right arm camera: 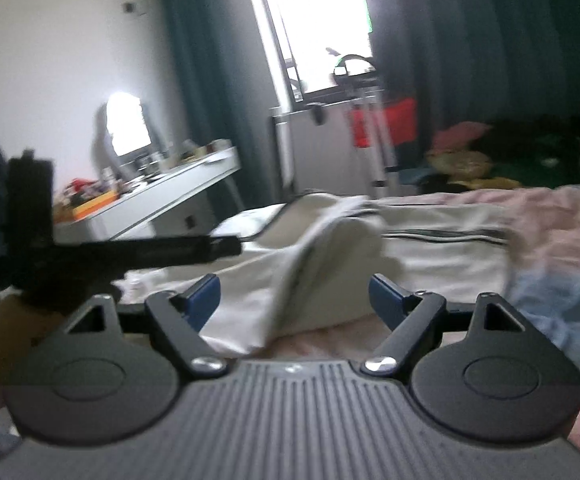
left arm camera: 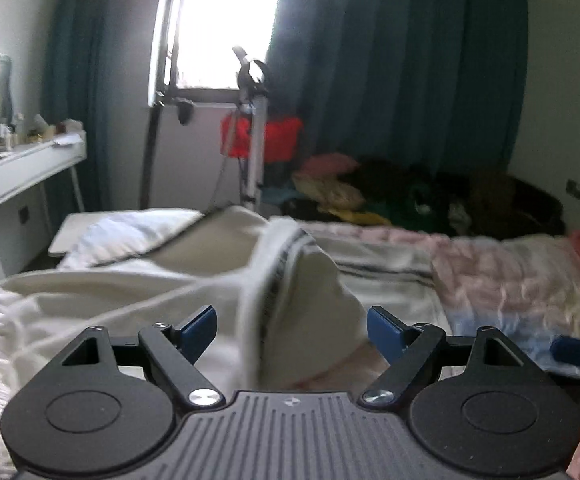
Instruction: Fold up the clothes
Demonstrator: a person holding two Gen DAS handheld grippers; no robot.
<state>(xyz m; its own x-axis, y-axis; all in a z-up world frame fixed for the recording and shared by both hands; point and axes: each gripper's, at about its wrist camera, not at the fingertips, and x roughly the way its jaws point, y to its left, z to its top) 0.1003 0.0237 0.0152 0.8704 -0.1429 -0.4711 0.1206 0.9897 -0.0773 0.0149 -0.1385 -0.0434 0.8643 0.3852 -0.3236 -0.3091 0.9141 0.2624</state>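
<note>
On the bed (left arm camera: pixel 510 276), cream garment (left arm camera: pixel 150 300) between spread tongs (left arm camera: pixel 290 326).

text: none legible | labels: none | both views motion-blurred

Cream garment (left arm camera: pixel 138 300) with black stripes, pink quilt (left arm camera: pixel 510 276), teal curtains (left arm camera: pixel 390 60).

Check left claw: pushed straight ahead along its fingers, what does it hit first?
Most likely the raised fold of the cream garment, which stands up between the open fingers of the left claw. The frame is blurred, so the gap is unclear; nothing else shows nearer.
</note>
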